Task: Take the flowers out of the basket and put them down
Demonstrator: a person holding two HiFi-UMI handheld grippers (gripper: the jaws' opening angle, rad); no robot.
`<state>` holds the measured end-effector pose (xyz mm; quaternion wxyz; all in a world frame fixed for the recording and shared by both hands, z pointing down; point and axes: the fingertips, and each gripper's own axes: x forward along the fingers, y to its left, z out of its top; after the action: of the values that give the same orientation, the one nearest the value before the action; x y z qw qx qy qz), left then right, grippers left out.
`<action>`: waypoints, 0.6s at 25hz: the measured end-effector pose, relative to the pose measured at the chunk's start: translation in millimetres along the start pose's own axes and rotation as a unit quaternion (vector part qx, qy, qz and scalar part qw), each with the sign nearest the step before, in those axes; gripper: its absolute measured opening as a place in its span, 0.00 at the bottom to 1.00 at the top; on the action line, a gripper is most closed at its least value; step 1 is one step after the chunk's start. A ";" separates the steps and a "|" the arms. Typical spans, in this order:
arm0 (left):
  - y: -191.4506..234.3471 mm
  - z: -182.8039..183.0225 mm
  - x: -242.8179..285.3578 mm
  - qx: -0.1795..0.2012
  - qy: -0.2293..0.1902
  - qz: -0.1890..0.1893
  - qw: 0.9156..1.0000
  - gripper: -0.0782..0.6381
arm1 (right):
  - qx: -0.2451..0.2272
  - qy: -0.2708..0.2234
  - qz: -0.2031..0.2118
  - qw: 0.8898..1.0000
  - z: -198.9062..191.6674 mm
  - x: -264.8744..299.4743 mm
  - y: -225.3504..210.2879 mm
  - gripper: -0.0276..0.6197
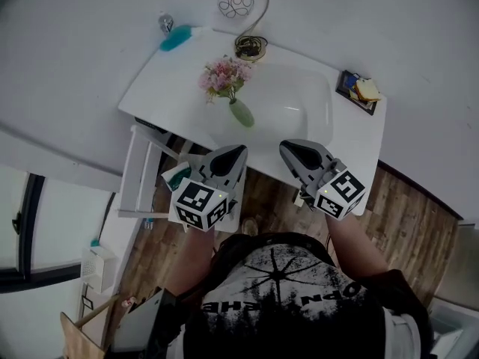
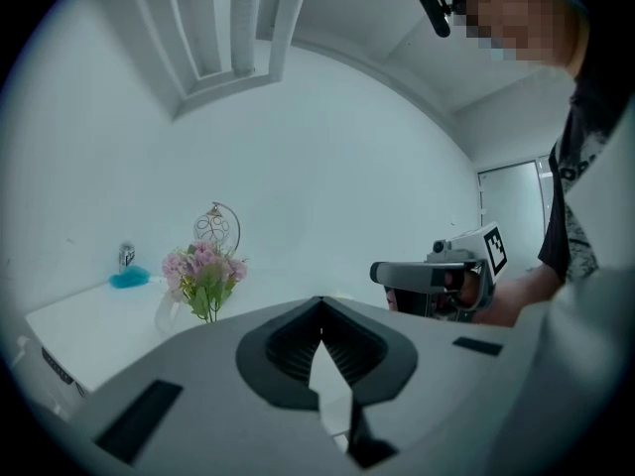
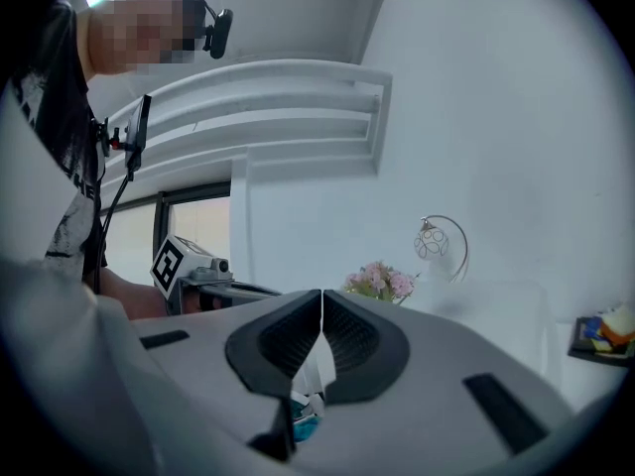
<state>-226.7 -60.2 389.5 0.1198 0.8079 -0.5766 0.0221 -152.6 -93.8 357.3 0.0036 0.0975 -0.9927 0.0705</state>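
Observation:
A bunch of pink flowers (image 1: 224, 75) stands in a pale green holder (image 1: 241, 113) on the white table (image 1: 299, 118), left of its middle. The flowers also appear far off in the left gripper view (image 2: 203, 271) and the right gripper view (image 3: 379, 282). My left gripper (image 1: 238, 152) and right gripper (image 1: 288, 149) hover side by side over the table's near edge, both well short of the flowers. Each has its jaws shut with nothing between them, as the left gripper (image 2: 320, 303) and right gripper (image 3: 321, 296) show in their own views.
A round wire lamp (image 1: 238, 4) stands at the back of the table beside a teal brush-like item (image 1: 176, 37). A dark tray with small things (image 1: 359, 90) sits on the right end. A white slatted frame (image 1: 138, 178) stands left of the table on the wood floor (image 1: 404, 215).

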 end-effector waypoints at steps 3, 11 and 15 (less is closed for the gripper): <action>18.9 4.0 0.7 0.002 -0.002 -0.010 1.000 0.13 | -0.007 -0.008 -0.008 1.000 9.3 18.1 -1.8 0.07; 54.6 12.4 -0.9 0.006 -0.014 -0.020 1.000 0.13 | -0.045 -0.008 -0.013 0.999 31.7 55.7 -4.5 0.07; 61.8 8.7 -1.6 0.001 -0.012 -0.022 1.000 0.13 | -0.055 -0.005 -0.009 0.998 38.8 65.5 -5.6 0.07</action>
<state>-286.0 -79.6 391.2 0.1126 0.8206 -0.5602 0.0102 -215.5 -117.3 321.0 0.0045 0.1063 -0.9942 0.0155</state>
